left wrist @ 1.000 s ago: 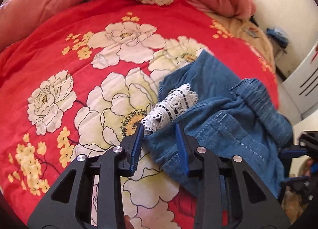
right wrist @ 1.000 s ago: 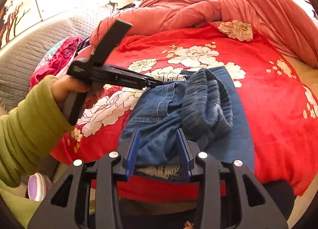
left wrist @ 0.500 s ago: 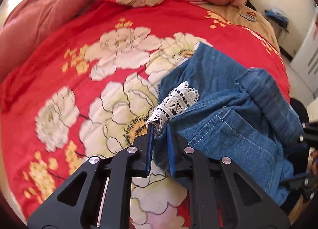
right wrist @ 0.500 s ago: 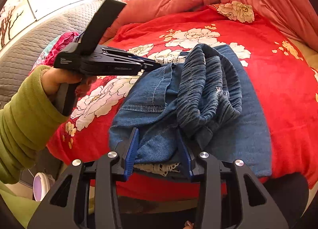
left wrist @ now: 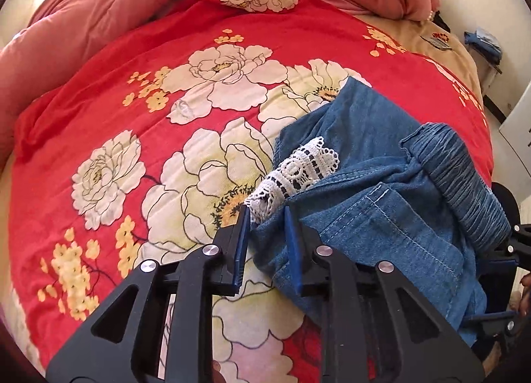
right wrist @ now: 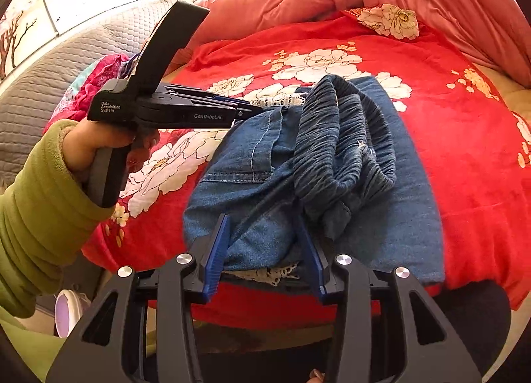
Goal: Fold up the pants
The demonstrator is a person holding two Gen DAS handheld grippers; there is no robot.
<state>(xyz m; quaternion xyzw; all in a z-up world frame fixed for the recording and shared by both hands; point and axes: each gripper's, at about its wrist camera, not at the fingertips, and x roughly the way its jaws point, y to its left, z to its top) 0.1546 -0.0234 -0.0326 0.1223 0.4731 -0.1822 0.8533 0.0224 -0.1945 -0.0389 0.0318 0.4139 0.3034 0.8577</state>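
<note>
Reopened left gripper (left wrist: 265, 217) straddles pants (left wrist: 381, 217) lace hem (left wrist: 298, 173)

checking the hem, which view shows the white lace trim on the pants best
The left wrist view: the lace trim lies unfolded just beyond the left gripper, pattern clear. The right wrist view shows only a thin far strip and a shaded scrap under the denim.
</note>
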